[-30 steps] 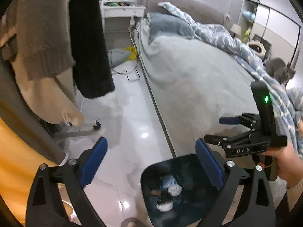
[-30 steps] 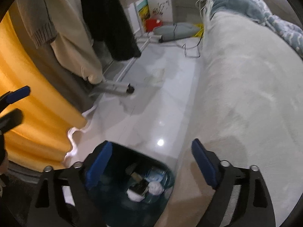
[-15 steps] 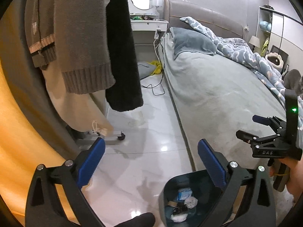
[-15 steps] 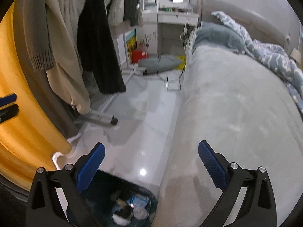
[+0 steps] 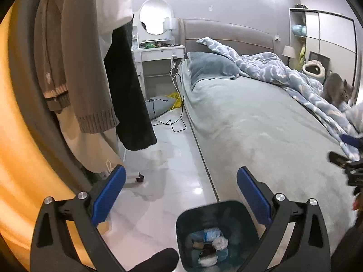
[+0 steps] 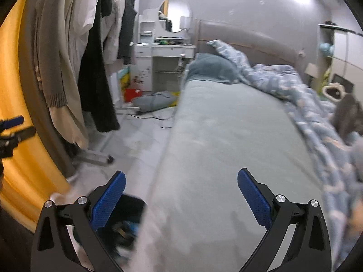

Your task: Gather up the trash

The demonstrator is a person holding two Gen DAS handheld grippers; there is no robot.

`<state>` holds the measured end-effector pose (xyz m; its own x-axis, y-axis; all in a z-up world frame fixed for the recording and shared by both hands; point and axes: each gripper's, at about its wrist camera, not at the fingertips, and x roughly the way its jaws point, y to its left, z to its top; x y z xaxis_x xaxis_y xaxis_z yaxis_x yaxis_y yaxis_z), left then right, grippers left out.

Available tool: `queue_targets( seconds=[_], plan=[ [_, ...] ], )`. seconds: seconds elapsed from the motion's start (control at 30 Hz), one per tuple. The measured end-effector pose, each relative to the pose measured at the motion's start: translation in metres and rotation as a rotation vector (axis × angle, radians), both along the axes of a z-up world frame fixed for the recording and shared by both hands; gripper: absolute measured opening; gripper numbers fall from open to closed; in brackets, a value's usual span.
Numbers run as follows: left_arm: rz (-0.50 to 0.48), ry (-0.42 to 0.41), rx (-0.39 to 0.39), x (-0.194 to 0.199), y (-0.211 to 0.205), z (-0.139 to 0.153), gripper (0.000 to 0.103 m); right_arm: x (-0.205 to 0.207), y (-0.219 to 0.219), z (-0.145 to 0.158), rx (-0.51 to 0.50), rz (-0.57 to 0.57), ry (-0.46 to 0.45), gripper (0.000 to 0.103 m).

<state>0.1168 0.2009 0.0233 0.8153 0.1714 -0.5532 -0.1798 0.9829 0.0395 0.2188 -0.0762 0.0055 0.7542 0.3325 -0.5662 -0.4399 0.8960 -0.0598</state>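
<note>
Trash (image 5: 212, 246) lies in the dark bin (image 5: 181, 222) on the near floor, just beside the bed (image 5: 261, 122). Your left gripper (image 5: 180, 193) stands wide open and empty above it. Your right gripper (image 6: 181, 196), jaws just opened fully, holds nothing over the bed's near edge.

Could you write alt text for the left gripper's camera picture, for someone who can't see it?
An open, empty left gripper hangs above a dark bin holding trash, on a white floor beside a grey bed. A grey cat sits on the blue duvet.
</note>
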Motion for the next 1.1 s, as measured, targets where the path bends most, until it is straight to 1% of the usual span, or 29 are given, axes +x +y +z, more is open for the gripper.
queue_targets(
  seconds=[0.13,0.27,0.33,0.43,0.5,0.53,0.6,0.7,0.73,0.83,0.93,1.0,1.1],
  plan=[
    [0.008,0.000,-0.059,-0.031,-0.006,0.001,0.100,-0.048,-0.061,0.012,0.014,-0.089,-0.002,0.100],
    [0.033,-0.009,-0.069,-0.058,-0.019,0.005,0.100,-0.086,-0.107,0.026,0.078,-0.167,-0.020,0.100],
    [0.039,-0.005,-0.075,-0.068,-0.027,0.006,0.100,-0.100,-0.120,0.030,0.096,-0.166,-0.008,0.100],
    [0.043,0.023,-0.082,-0.084,-0.040,0.000,0.100,-0.117,-0.128,0.029,0.076,-0.128,0.004,0.100],
    [0.057,0.058,-0.096,-0.091,-0.047,-0.009,0.100,-0.125,-0.130,0.024,0.049,-0.088,0.023,0.100],
    [0.056,0.071,-0.109,-0.093,-0.051,-0.013,0.100,-0.130,-0.131,0.016,0.042,-0.057,0.032,0.100],
    [0.043,0.078,-0.117,-0.095,-0.058,-0.020,0.100,-0.136,-0.136,0.015,0.036,-0.051,0.027,0.100],
    [0.037,0.087,-0.062,-0.091,-0.070,-0.029,0.100,-0.137,-0.134,0.015,0.036,-0.038,0.032,0.100],
    [0.034,0.097,-0.060,-0.090,-0.073,-0.032,0.100,-0.136,-0.135,0.014,0.035,-0.030,0.044,0.100],
    [0.036,0.110,-0.095,-0.090,-0.077,-0.037,0.100,-0.133,-0.138,0.013,0.053,-0.028,0.061,0.100],
    [0.041,0.117,-0.081,-0.089,-0.083,-0.041,0.100,-0.133,-0.138,0.013,0.061,-0.039,0.058,0.100],
    [0.034,0.121,-0.095,-0.089,-0.084,-0.043,0.100,-0.134,-0.135,0.012,0.052,-0.034,0.055,0.100],
    [0.034,0.130,-0.097,-0.088,-0.084,-0.045,0.100,-0.133,-0.126,0.009,0.017,-0.023,0.061,0.100]
  ],
)
